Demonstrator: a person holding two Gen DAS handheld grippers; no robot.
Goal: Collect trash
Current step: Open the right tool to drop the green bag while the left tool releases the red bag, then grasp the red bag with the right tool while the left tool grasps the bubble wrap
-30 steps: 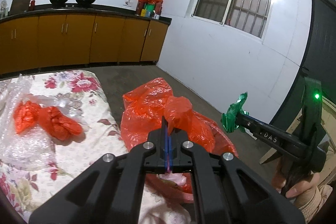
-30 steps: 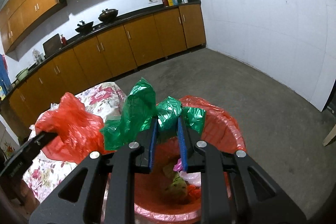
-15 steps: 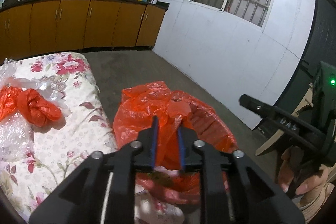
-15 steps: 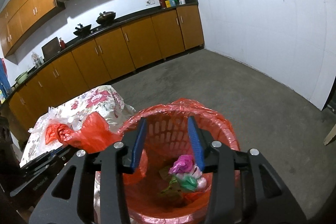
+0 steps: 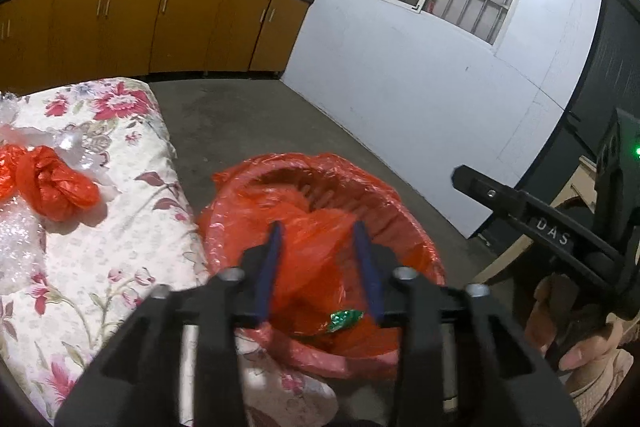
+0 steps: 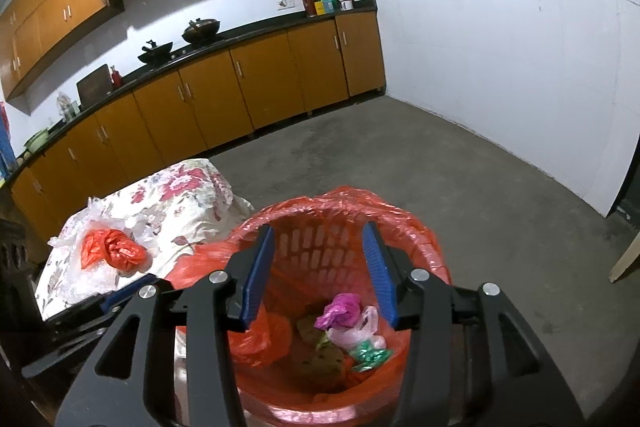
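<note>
A red-lined trash basket (image 6: 424,239) stands on the floor beside the table; it also shows in the left wrist view (image 5: 400,215). Inside lie a green bag (image 6: 370,351), a pink bag (image 6: 340,315) and a red bag (image 6: 260,337), which the left wrist view shows falling between the open fingers (image 5: 320,247). My left gripper (image 5: 319,233) is open over the basket. My right gripper (image 6: 320,239) is open and empty over the basket. A crumpled red bag (image 5: 56,187) lies on the table, also in the right wrist view (image 6: 112,251).
The table has a floral cloth (image 5: 120,247) with clear plastic wrap (image 5: 16,243) at its left. Orange cabinets (image 6: 240,95) line the far wall. The bare concrete floor (image 6: 460,167) stretches to a white wall (image 5: 420,87).
My right gripper opened and dropped the green bag into the basket. My left gripper then opened and let go of the red bag, which falls into the basket.
</note>
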